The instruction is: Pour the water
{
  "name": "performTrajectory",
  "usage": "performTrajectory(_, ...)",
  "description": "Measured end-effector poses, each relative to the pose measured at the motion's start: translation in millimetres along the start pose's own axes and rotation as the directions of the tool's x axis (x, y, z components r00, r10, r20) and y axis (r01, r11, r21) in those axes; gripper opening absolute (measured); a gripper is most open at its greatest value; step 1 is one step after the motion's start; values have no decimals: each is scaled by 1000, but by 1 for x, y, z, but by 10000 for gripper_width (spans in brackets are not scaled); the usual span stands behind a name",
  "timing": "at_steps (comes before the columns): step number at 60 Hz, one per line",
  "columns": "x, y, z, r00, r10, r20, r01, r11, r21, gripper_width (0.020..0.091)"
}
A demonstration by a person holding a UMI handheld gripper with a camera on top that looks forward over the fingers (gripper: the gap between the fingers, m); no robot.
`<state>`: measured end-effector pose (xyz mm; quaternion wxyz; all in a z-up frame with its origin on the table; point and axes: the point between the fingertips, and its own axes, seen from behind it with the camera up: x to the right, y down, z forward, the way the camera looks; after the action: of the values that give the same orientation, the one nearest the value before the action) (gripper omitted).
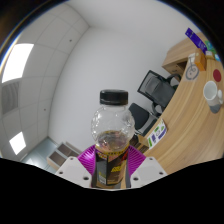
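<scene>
gripper: we see the gripper (111, 165) closed on the bottle, a purple pad pressed to each side of its lower body.
bottle: clear plastic bottle (112, 138), black cap (113, 97) on top, standing upright between the fingers; amber liquid in the lower part, upper part looks clear.
view: we read it as tilted, with ceiling and a bright ceiling light (17, 62) beyond the bottle to one side.
table: wooden table (192, 115) curves past the other side of the bottle, with a few small items we can't identify.
chair: dark office chair (150, 88) beyond the bottle, near the table.
</scene>
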<state>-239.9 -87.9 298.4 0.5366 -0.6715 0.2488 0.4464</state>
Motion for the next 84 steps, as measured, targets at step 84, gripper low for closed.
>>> performTrajectory(84, 312, -355, -82, 478, -751, -456, 794, 591, -142, 382)
